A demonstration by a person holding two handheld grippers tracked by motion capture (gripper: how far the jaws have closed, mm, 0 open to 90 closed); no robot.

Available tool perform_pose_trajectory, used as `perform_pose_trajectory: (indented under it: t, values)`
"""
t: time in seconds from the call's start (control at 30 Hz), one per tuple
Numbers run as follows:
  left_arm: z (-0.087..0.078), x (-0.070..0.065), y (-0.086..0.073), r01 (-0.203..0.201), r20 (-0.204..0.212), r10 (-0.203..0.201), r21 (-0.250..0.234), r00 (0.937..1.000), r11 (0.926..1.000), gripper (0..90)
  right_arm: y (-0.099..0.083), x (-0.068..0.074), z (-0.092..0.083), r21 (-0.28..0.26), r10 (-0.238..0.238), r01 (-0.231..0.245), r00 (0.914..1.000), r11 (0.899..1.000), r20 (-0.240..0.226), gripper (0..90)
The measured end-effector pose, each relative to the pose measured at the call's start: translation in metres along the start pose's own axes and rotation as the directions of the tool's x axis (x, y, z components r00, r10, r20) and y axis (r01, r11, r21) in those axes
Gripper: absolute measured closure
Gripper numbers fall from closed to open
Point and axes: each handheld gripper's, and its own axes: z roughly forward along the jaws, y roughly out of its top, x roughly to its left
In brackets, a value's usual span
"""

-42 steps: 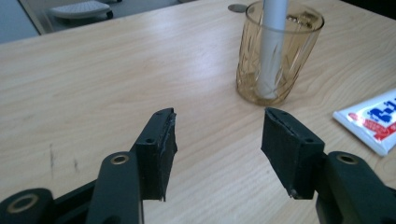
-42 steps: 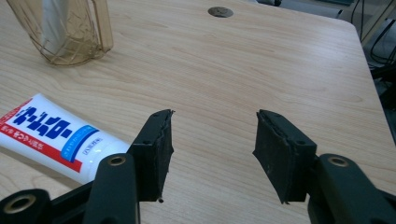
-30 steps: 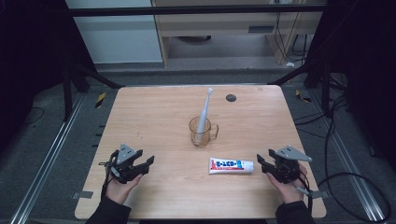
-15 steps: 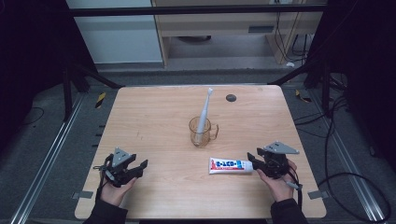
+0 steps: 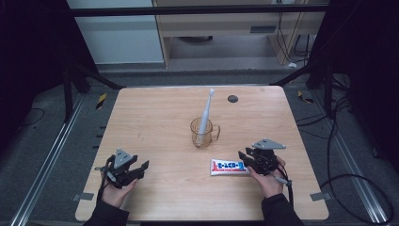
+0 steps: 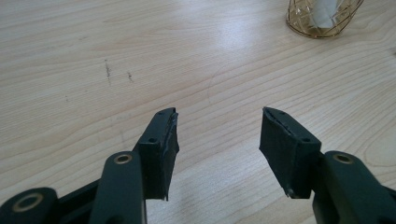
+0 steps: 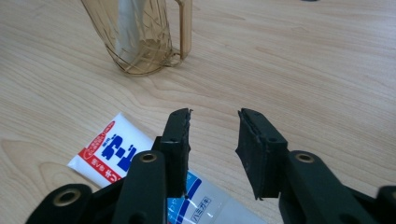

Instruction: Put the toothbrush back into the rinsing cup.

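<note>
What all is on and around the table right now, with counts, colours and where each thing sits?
Table: one, light wood, centre.
Mug: one, clear amber, mid-table.
Toothbrush: one, white, standing in the mug.
Toothpaste tube: one, white with red and blue, lying near the front right.
Dark round spot: one, far edge; can't tell what it is.
Left gripper: one, black, front left, jaws apart over bare wood.
Right gripper: one, black, at the tube's end, jaws closing, not gripping it.

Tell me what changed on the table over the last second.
The right gripper slid left up to the toothpaste tube, its jaws closing partway, empty and not yet gripping. The left gripper barely shifted, open. The amber cup and toothbrush stayed put.
</note>
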Motion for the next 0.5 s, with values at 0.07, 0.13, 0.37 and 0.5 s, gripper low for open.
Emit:
perform_pose_trajectory:
  t: [0.07, 0.13, 0.37, 0.5]
  values:
    - [0.000, 0.000, 0.000, -0.003, -0.002, 0.003, 0.001, 1.0000, 1.0000, 45.8, 0.000, -0.001, 0.004, 0.015, 0.001, -0.001, 0.9999, 1.000, 0.010, 67.6]
    - [-0.001, 0.000, 0.001, -0.007, -0.002, 0.007, -0.002, 1.0000, 1.0000, 46.0, -0.002, -0.003, 0.006, 0.029, 0.011, -0.011, 0.9998, 1.000, 0.016, 71.4]
    - [0.000, -0.001, 0.001, -0.015, -0.006, 0.015, -0.004, 0.9999, 0.9999, 46.6, -0.007, -0.010, 0.011, 0.074, 0.012, -0.016, 0.9990, 0.997, 0.042, 85.2]
    - [0.000, 0.000, 0.001, -0.013, -0.011, 0.013, -0.006, 0.9998, 0.9999, 46.7, -0.010, -0.015, 0.013, 0.098, 0.023, -0.028, 0.9985, 0.995, 0.050, 89.9]
